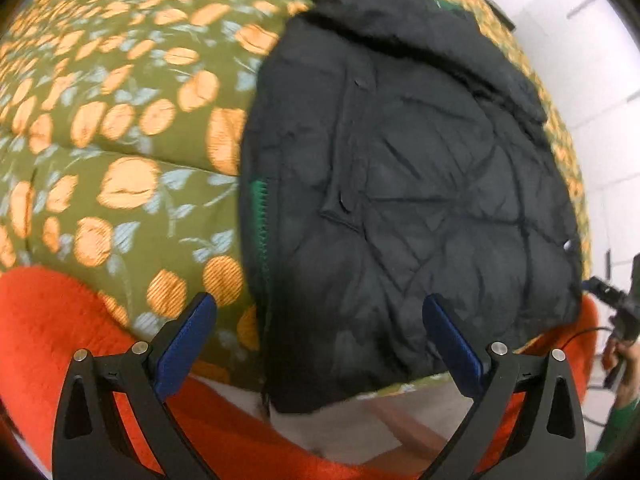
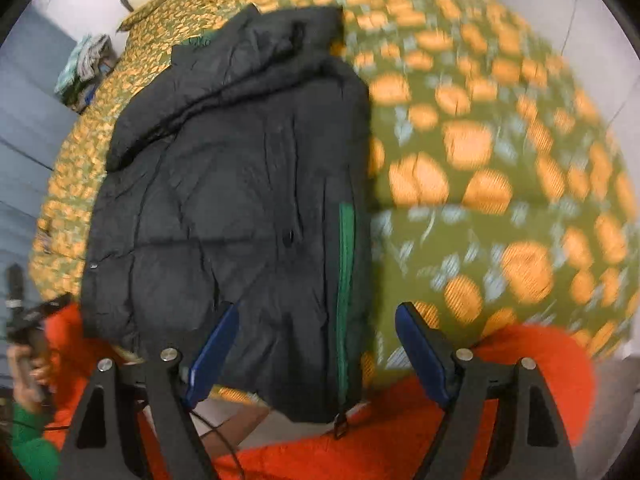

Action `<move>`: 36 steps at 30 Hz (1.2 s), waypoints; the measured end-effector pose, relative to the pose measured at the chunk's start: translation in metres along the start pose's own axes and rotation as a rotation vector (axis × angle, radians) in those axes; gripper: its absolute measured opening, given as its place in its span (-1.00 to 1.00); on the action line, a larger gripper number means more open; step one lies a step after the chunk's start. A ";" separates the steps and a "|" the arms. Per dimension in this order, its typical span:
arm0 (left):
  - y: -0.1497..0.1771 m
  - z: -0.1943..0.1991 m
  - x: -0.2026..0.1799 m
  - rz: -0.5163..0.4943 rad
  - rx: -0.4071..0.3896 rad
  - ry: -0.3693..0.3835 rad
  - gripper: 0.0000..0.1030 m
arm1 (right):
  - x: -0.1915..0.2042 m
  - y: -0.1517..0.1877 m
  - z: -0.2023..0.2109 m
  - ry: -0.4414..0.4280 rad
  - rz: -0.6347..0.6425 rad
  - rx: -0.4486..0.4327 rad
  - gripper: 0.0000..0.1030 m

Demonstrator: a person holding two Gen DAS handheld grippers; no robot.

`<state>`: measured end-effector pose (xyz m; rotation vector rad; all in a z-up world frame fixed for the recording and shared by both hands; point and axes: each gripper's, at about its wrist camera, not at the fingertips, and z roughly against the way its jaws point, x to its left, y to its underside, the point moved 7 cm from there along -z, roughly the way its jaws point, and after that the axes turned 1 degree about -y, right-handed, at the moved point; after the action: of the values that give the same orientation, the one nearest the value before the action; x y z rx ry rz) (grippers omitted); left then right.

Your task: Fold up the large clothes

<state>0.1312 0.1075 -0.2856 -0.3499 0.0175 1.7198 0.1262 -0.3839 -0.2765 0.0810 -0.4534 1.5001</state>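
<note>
A black quilted puffer jacket (image 1: 408, 184) with a green zipper strip lies folded lengthwise on a bed, its hem hanging over the near edge. It also shows in the right wrist view (image 2: 232, 216), zipper (image 2: 345, 280) on its right side. My left gripper (image 1: 320, 312) is open and empty, hovering above the jacket's hem and left edge. My right gripper (image 2: 316, 324) is open and empty, just above the hem near the zipper. The other gripper shows at each view's edge, held in a hand (image 1: 618, 316).
The bed has a green cover with orange fruit print (image 1: 120, 120) (image 2: 500, 160). An orange-red fuzzy blanket (image 1: 48, 320) (image 2: 540, 368) lies along the bed's near edge. Bare floor (image 1: 360, 420) lies below. A bundle of cloth (image 2: 86, 64) sits at the far left.
</note>
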 end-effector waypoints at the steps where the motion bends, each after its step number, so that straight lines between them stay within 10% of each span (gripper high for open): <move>1: 0.000 -0.006 -0.002 -0.016 0.005 -0.011 0.99 | -0.001 0.003 -0.005 -0.022 -0.006 0.011 0.60; 7: 0.012 -0.046 -0.008 -0.016 0.141 0.011 0.98 | 0.004 0.012 -0.041 -0.064 0.047 0.082 0.60; 11: 0.013 -0.032 -0.009 -0.020 0.137 0.022 0.31 | 0.013 0.020 -0.058 -0.120 0.057 0.151 0.60; 14: 0.015 -0.017 -0.008 -0.014 0.124 0.055 -0.41 | 0.018 0.020 -0.054 -0.118 0.079 0.160 -0.15; 17: 0.010 0.001 -0.011 -0.013 0.097 0.083 -0.61 | 0.019 0.016 -0.045 -0.165 0.051 0.155 -0.43; 27: -0.005 0.088 -0.002 -0.060 -0.047 0.121 -0.69 | 0.042 0.002 0.023 -0.275 0.088 0.087 -0.64; 36: 0.038 0.110 -0.005 -0.072 -0.013 0.107 -0.69 | 0.049 0.010 0.051 -0.351 0.081 0.092 -0.65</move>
<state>0.0710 0.1184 -0.1861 -0.4471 0.0711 1.6296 0.1040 -0.3538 -0.2154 0.4073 -0.6742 1.5921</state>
